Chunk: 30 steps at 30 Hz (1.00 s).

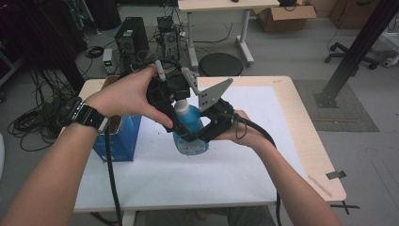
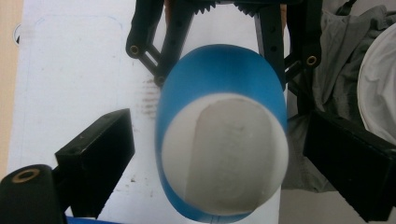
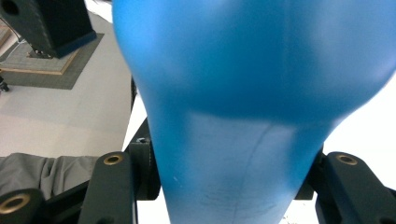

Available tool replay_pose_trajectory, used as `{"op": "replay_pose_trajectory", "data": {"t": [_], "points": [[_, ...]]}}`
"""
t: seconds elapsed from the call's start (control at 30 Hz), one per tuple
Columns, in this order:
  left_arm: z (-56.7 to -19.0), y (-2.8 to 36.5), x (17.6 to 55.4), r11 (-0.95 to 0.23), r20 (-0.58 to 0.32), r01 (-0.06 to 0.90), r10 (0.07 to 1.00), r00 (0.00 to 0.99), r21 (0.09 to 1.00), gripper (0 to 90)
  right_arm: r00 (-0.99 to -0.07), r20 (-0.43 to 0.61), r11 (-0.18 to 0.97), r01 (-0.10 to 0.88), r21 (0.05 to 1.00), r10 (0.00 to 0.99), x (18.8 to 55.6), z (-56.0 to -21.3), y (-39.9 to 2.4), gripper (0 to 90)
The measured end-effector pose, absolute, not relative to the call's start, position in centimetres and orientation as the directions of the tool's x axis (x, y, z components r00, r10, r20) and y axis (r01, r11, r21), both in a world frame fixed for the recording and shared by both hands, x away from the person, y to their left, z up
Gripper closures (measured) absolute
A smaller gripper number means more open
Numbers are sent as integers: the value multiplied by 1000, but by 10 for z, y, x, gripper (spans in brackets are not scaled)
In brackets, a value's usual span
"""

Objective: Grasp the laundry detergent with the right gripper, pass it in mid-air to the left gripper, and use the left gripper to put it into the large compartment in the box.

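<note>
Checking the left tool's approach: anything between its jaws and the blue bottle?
Nothing visible. The blue bottle sits in the open gap of the left tool, with bare space on either side. The right tool already grips it.

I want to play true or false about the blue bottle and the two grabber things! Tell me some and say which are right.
1. The right gripper is clamped on the blue bottle. True.
2. The bottle is lying flat on the table. False: it is held up above the white tabletop.
3. The left gripper has its jaws pressed tight on the bottle. False: in the left gripper view there are gaps on both sides of the bottle.
4. A blue box sits on the table's left side. True.
5. The bottle is red. False: it is blue with a pale top end.
</note>
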State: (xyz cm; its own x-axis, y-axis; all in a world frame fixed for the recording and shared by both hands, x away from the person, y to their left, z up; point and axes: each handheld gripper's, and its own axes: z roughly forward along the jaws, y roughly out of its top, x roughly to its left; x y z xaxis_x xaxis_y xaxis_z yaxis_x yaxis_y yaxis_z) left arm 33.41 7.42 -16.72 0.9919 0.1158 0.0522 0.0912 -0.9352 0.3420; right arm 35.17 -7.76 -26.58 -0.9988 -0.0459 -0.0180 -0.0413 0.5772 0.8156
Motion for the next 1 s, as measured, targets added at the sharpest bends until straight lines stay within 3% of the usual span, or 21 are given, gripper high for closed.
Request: {"op": "replay_pose_trajectory", "data": {"t": [0.57, 1.0], "points": [[-167, 72, 335, -932, 39, 101, 122, 992, 349, 186, -999, -18, 572, -43, 819, -48, 352, -265, -77, 437], [-167, 69, 334, -936, 45, 106, 128, 991, 335, 326, -999, -20, 572, -44, 819, -48, 352, -265, -78, 437]]}}
